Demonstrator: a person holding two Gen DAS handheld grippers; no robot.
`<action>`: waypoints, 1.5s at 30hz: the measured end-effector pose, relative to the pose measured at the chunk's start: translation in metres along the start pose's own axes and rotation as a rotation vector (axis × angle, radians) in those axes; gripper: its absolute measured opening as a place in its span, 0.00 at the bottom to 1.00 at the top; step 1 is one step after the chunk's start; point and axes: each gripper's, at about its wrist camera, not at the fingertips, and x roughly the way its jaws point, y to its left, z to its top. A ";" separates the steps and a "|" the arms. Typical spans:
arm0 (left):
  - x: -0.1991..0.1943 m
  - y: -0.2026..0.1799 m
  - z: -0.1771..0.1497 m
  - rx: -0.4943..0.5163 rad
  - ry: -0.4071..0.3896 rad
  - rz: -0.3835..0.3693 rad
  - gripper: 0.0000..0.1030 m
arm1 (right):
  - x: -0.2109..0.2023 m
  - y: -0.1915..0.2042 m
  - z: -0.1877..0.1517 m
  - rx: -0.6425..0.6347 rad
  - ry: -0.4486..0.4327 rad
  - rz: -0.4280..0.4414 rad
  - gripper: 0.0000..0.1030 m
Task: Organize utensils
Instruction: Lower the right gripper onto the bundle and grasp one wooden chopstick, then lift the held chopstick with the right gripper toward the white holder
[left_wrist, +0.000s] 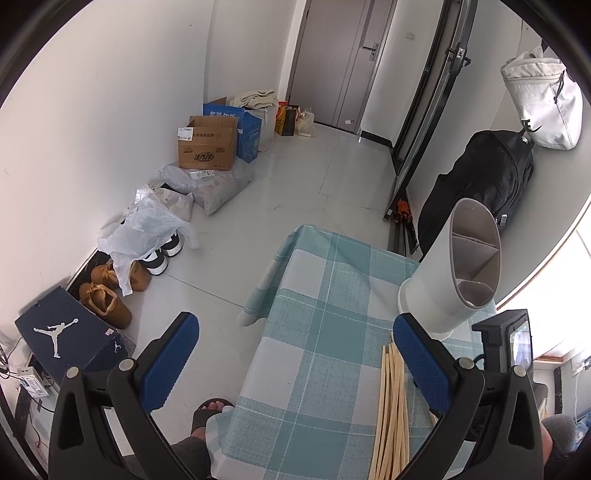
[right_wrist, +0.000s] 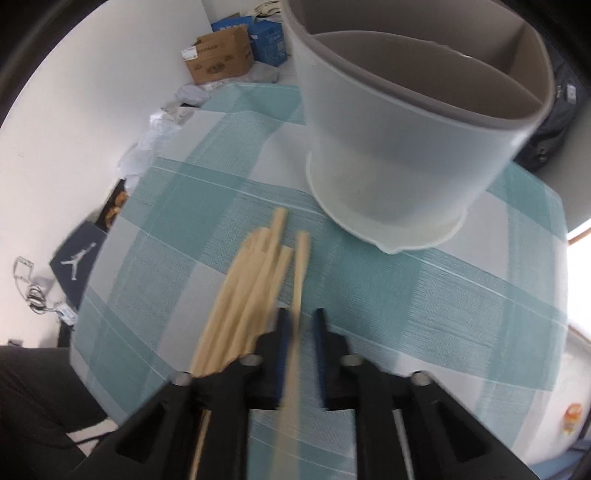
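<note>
Now, one chopstick picked

My left gripper (left_wrist: 295, 365) hangs wide and empty over the checked tablecloth (left_wrist: 317, 332). My right gripper (right_wrist: 301, 325) pinches a single chopstick (right_wrist: 301, 266) beside the bundle (right_wrist: 243, 288); next, I judge, it goes up into the divided holder (right_wrist: 406, 122).

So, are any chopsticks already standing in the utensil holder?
No: in the left wrist view the utensil holder shows only bare dividers inside, and the chopsticks lie flat on the checked tablecloth.
</note>
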 end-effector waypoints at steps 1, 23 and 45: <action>0.000 0.000 -0.001 0.001 0.001 -0.002 0.99 | -0.002 -0.003 -0.003 0.002 0.006 0.002 0.04; 0.008 0.001 -0.007 0.017 0.049 0.011 0.99 | -0.009 -0.005 0.005 -0.085 -0.001 -0.041 0.18; 0.075 -0.058 -0.063 0.224 0.440 0.021 0.99 | -0.096 -0.105 -0.028 0.360 -0.450 0.420 0.05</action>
